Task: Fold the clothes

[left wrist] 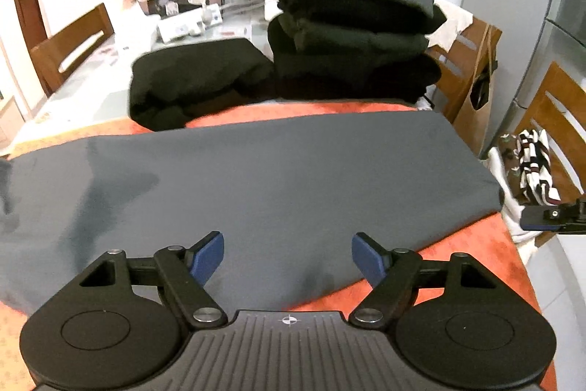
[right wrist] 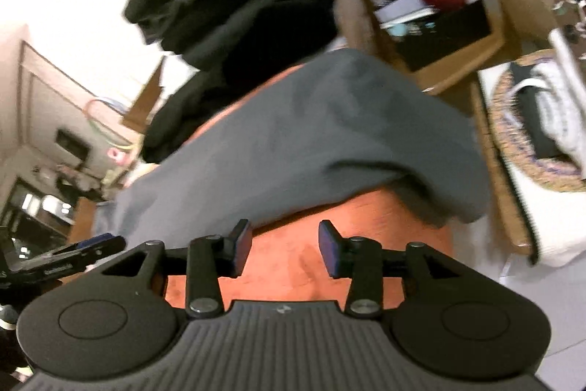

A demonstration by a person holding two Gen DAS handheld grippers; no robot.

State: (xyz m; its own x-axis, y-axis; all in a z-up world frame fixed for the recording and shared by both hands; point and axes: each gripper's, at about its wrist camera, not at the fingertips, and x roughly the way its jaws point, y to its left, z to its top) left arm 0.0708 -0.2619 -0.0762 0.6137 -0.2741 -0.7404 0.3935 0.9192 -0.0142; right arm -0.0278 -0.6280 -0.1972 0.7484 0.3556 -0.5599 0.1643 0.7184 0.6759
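Observation:
A grey garment (left wrist: 263, 178) lies folded flat on an orange cloth (left wrist: 472, 262) that covers the table. My left gripper (left wrist: 287, 255) hovers open over its near edge with nothing between its blue pads. In the right wrist view the same grey garment (right wrist: 311, 141) shows a thick folded end at the right. My right gripper (right wrist: 285, 250) is open just short of the garment's near edge, above the bare orange cloth (right wrist: 304, 266). The right gripper's tip (left wrist: 549, 217) also shows at the far right of the left wrist view.
A tall stack of folded dark clothes (left wrist: 362, 13) and a lower black pile (left wrist: 197, 79) sit behind the garment. Wooden chairs (left wrist: 73, 43) flank the table. A woven basket (right wrist: 534, 123) with laundry and cardboard boxes (right wrist: 457, 13) stand to the right.

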